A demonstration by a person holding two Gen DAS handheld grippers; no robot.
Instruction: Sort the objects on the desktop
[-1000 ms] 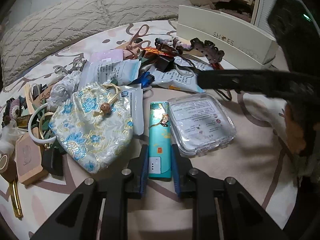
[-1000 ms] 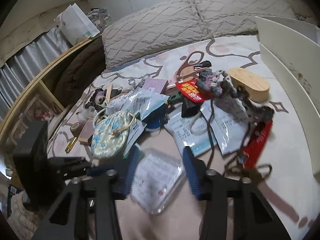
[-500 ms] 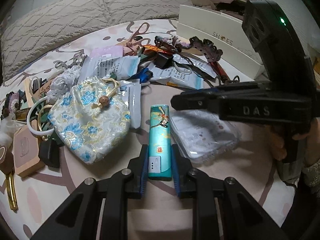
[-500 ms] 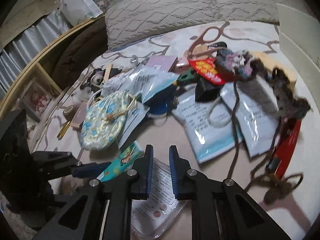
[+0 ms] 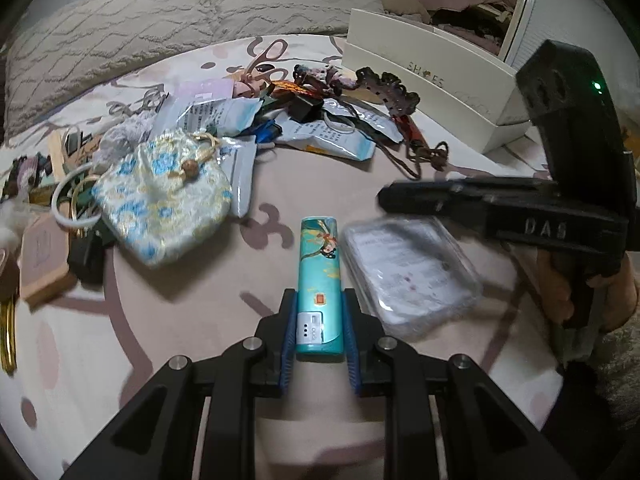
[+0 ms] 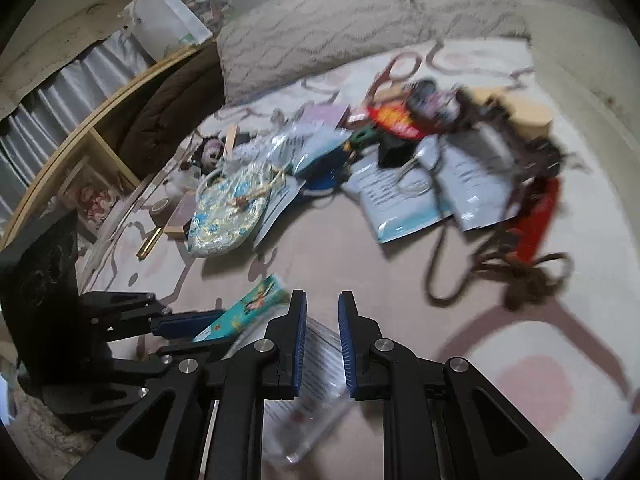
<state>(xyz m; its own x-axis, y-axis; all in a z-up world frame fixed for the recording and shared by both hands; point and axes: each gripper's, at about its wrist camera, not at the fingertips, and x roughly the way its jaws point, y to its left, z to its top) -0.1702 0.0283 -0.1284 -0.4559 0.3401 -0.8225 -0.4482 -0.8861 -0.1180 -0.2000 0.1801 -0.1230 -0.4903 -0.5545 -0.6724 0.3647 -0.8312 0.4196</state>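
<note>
A teal patterned slim box lies lengthwise on the pink bedspread, and my left gripper is shut on its near end. Just right of it is a clear plastic case with a printed card inside. In the right wrist view my right gripper is shut on that clear case, whose edge runs up between the blue pads. The left wrist view shows the right gripper from the side, reaching over the case with a hand behind it. In the right wrist view the left gripper holds the teal box.
A blue-and-gold floral pouch lies left of the box. Behind it are foil sachets, scissors, a brown cord and small clutter. A white shoe box stands at the back right. A wooden block lies at the far left. Pillows line the back.
My right gripper's jaws have shut onto the clear case and come lower over it. The left gripper has drawn the teal box nearer, away from the pouch and pile.
</note>
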